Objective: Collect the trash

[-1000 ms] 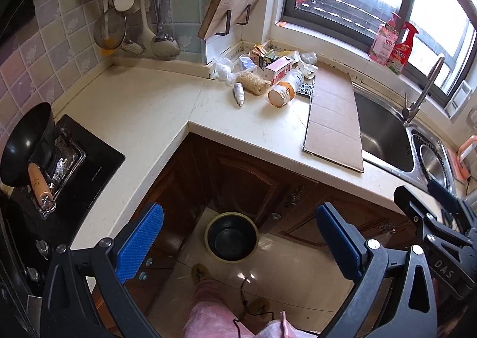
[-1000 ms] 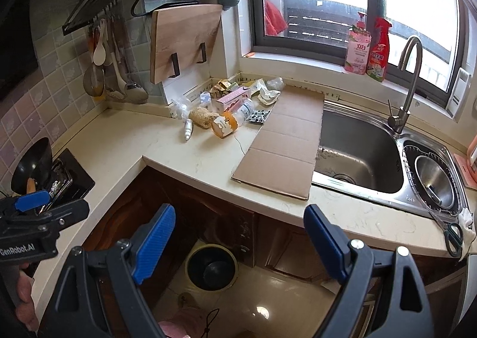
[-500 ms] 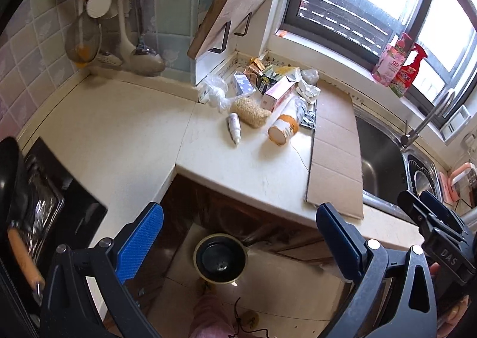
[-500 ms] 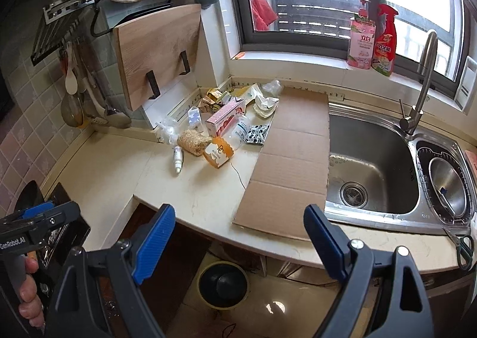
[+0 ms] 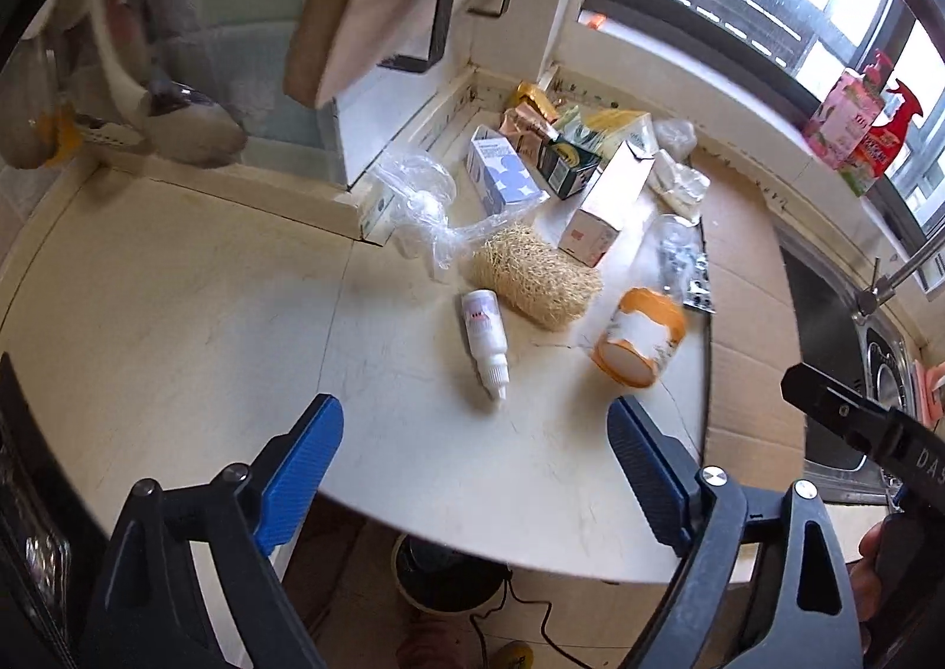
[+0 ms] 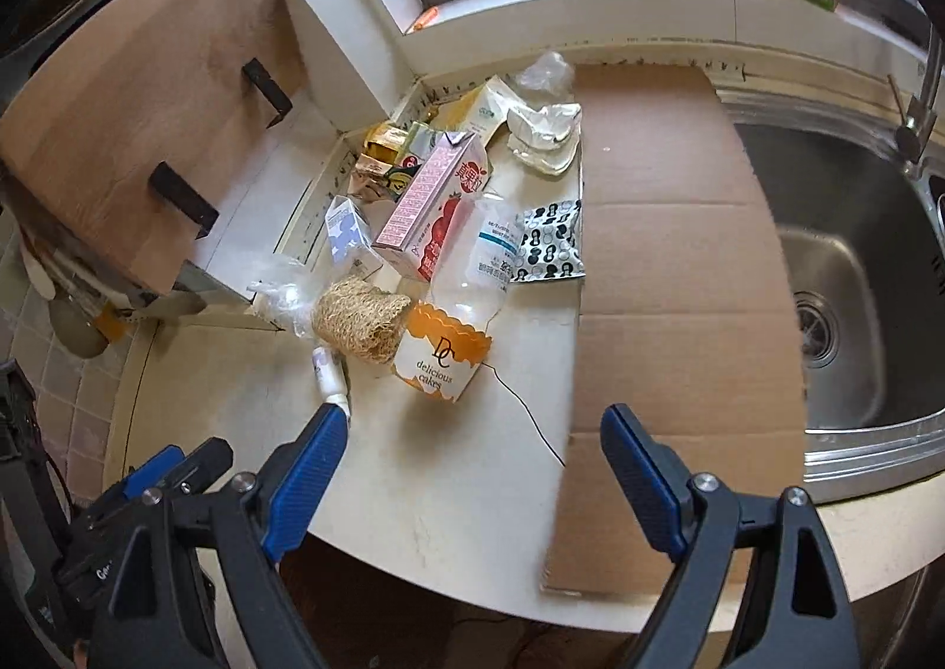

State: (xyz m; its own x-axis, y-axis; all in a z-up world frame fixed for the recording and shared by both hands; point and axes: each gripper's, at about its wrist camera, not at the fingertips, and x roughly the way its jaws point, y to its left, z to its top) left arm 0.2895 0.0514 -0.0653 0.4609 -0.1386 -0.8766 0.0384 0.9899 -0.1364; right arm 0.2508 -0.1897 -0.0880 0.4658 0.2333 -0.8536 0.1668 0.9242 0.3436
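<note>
1. At nine o'clock of the heap, on the counter (image 5: 177, 315), our left gripper (image 5: 475, 459) hangs empty above the bare top; its jaws are closing, still wide apart, with nothing between them (the pads touch nothing).
2. The small white dropper bottle (image 5: 485, 338) lies at twelve o'clock of that gripper, nozzle toward us, apart from the straw-coloured scrubber (image 5: 534, 279) behind it; we judge it the nearest piece.
3. The orange cake cup (image 6: 440, 353) lies on its side at the pile's six o'clock, touching the scrubber.
4. The trash heap sits pushed into the corner, the pink carton (image 6: 434, 202) leaning across it.
5. Our right gripper (image 6: 472, 465) hovers wide open and empty, the cup at its twelve o'clock.
6. Flat cardboard (image 6: 667, 255) lies at three o'clock, overlapping the sink (image 6: 856, 267).
</note>
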